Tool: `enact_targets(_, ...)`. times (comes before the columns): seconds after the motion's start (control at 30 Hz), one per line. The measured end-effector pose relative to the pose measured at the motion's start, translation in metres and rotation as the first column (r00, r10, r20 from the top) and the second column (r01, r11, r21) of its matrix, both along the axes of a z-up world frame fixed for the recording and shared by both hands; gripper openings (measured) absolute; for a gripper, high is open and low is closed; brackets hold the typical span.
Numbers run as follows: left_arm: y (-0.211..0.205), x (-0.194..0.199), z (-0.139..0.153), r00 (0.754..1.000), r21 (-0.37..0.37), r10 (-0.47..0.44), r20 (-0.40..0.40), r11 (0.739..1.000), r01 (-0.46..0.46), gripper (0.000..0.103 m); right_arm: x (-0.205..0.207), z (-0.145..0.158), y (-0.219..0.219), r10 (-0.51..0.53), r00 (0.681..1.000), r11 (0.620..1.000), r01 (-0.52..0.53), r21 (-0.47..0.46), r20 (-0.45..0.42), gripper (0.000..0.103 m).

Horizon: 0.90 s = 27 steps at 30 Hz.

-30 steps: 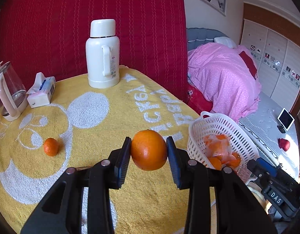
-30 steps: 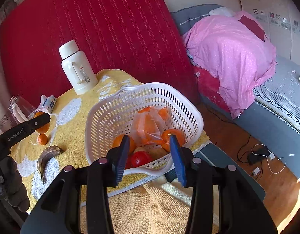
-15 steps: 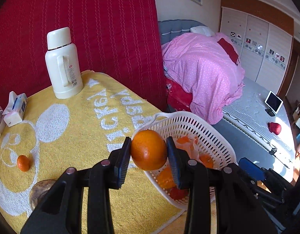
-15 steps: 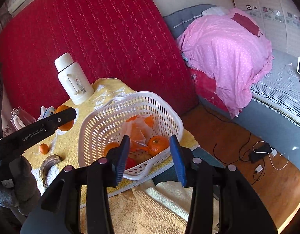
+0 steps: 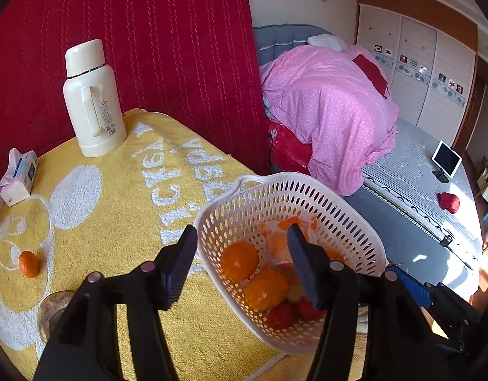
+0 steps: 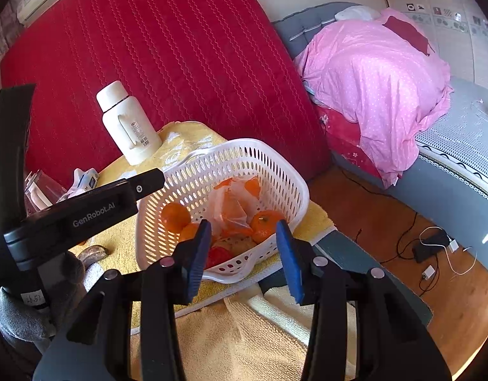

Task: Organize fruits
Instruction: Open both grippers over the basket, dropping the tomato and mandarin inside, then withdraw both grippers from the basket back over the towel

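Oranges [image 5: 239,260] lie in the basket [image 5: 307,187] directly below the left gripper [image 5: 240,265], whose jaws are opening with nothing between them. The right gripper [image 6: 242,255] is held apart and empty near the rim. One orange [image 5: 29,264] is left on the table [image 5: 117,222].
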<state>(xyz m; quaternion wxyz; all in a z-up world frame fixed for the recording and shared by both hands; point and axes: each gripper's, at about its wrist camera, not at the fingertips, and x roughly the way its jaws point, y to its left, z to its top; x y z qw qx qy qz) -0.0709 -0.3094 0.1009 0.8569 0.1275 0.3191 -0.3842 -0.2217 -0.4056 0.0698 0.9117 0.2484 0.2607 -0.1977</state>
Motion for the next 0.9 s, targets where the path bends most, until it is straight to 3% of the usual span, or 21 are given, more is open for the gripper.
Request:
enact_targets(0.33, 0.01, 0.002, 0.0, 1.0, -0.003, 0.026, 0.002, 1.0, -0.026, 0.072, 0.0, 0.001, 0.001, 0.002, 1.0, 1.0, -0.002, 0.002, 0.001, 0.044)
enact_targets(0.6, 0.021, 0.01, -0.003, 0.998, -0.008, 0.056, -0.027, 0.998, -0.056, 0.087, 0.004, 0.004, 0.008, 0.014, 1.0, 1.0, -0.014, -0.005, -0.003, 0.047)
enact_targets(0.67, 0.024, 0.011, -0.003, 0.998, -0.008, 0.062, -0.028, 0.998, -0.063, 0.088, 0.004, 0.005, 0.009, 0.01, 1.0, 1.0, -0.01, -0.005, 0.002, 0.056)
enact_targets(0.9, 0.036, 0.017, -0.004, 0.996, -0.01, 0.082, -0.029, 0.997, -0.082, 0.088, 0.009, 0.009, 0.016, 0.018, 1.0, 1.0, -0.018, -0.018, 0.003, 0.057)
